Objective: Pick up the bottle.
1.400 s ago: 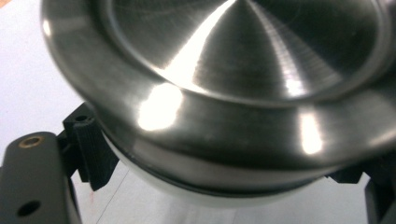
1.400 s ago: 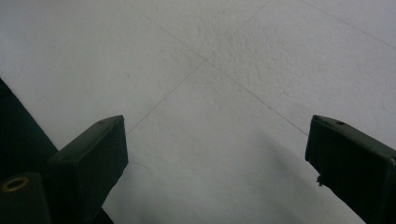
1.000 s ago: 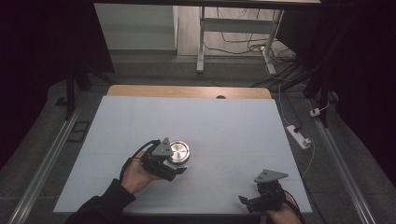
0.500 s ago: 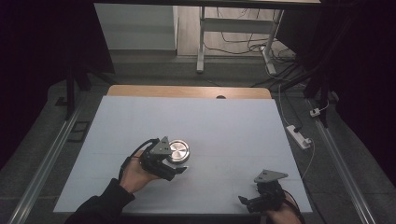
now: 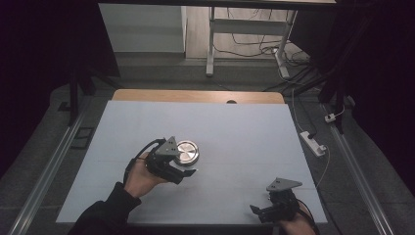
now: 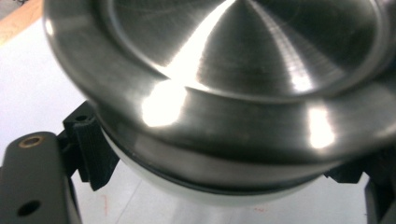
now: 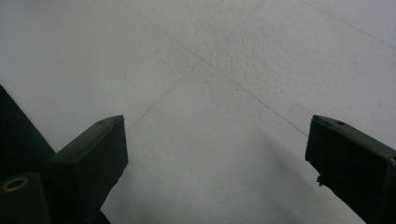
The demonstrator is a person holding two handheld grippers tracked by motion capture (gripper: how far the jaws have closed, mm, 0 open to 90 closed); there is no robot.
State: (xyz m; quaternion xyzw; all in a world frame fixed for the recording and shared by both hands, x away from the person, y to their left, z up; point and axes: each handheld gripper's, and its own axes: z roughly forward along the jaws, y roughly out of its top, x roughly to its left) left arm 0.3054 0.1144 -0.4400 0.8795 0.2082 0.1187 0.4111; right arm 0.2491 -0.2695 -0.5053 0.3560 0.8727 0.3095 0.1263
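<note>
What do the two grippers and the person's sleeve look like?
Both the left gripper and the right gripper are black, each topped by a grey three-cornered plate. A black cable loops from each. The jaw pads are ribbed, with a brass-coloured hole nearby. The sleeve is dark.

We see the left gripper [image 5: 188, 166] clamped on a round steel lid [image 5: 186, 152] (shiny, lying just ahead of its grey plate), while the right gripper [image 5: 255, 210] rests well apart, jaws spread.
</note>
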